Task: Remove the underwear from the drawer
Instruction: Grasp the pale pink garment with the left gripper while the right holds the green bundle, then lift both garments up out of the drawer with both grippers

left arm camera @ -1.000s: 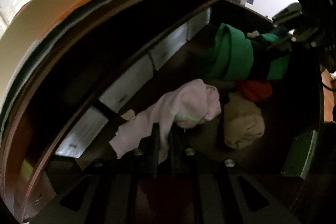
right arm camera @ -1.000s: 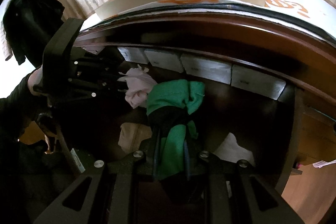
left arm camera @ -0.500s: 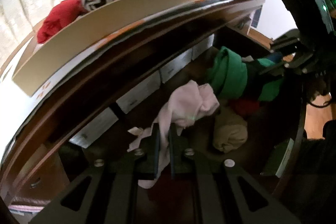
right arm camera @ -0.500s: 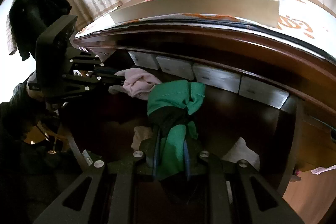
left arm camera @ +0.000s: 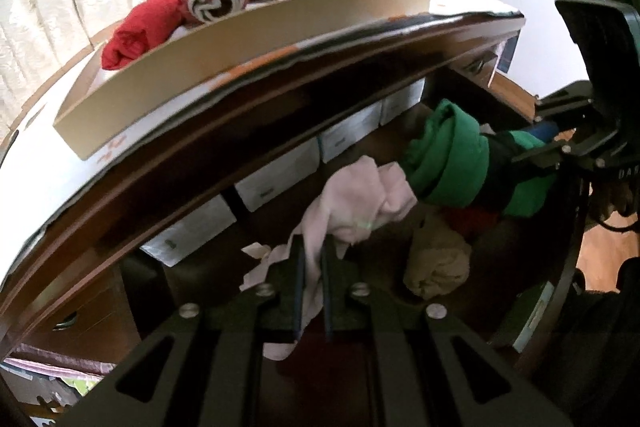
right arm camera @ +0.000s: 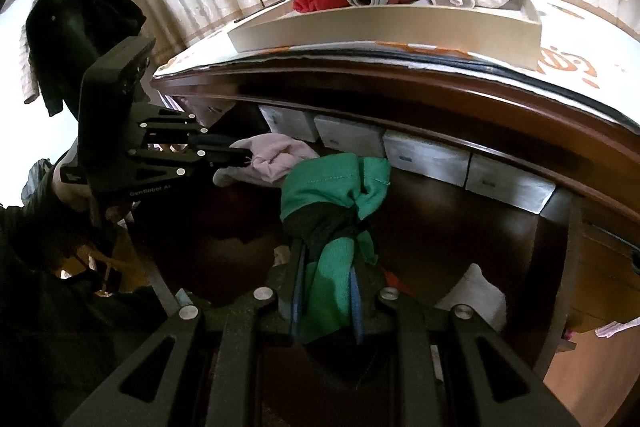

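The left tool [left arm camera: 311, 267] pinches pink underwear [left arm camera: 356, 203]; the right tool [right arm camera: 326, 291] clamps a green pair [right arm camera: 336, 183]. Both hang clear above the drawer [right arm camera: 460, 239], probably bound for the tray [right arm camera: 400, 27].

The left gripper [left arm camera: 311, 251] points down and its two fingers squeeze tight on pink cloth. The right gripper [right arm camera: 326, 259] points down too, and its fingers pinch green cloth. The two grippers are close, side by side, each with a hand behind it.
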A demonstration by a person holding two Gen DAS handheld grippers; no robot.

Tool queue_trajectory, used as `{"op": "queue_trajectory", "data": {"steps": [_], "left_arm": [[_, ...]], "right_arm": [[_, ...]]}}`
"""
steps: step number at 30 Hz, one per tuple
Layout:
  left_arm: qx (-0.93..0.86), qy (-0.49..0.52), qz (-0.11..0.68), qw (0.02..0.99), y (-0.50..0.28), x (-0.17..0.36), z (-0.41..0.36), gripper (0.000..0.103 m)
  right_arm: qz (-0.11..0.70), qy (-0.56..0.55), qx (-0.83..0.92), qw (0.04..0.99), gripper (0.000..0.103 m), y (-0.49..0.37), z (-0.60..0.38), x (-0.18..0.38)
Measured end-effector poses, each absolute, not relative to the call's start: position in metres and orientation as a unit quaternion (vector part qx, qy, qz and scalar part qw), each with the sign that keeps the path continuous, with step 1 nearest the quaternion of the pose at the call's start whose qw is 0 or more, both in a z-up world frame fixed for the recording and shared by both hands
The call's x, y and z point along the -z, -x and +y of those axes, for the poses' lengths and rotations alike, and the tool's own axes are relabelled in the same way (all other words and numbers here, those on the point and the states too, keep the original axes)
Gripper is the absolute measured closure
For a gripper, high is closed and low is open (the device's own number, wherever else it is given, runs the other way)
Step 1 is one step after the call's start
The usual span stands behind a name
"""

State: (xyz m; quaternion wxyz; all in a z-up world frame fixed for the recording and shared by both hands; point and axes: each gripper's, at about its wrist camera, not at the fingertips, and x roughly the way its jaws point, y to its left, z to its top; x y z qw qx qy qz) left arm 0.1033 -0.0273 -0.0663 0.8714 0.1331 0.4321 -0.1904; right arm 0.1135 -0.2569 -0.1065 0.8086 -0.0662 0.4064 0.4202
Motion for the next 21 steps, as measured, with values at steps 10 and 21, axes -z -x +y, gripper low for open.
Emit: {"op": "queue_trajectory", "data": {"steps": [10, 21], "left_arm": [[0.176, -0.114, 0.413, 0.887, -0.09, 0.049, -0.019, 0.099], [0.158, -0.08, 0.389, 0.904, -0.073, 0.033, -0.006, 0.099]], "right_arm": [[0.384, 0.057, -0.425, 0.818, 0.083, -0.101, -0.262, 0.095], [0.358, 0.045, -0.428, 0.828, 0.083, -0.088, -0.266, 0.081]]}}
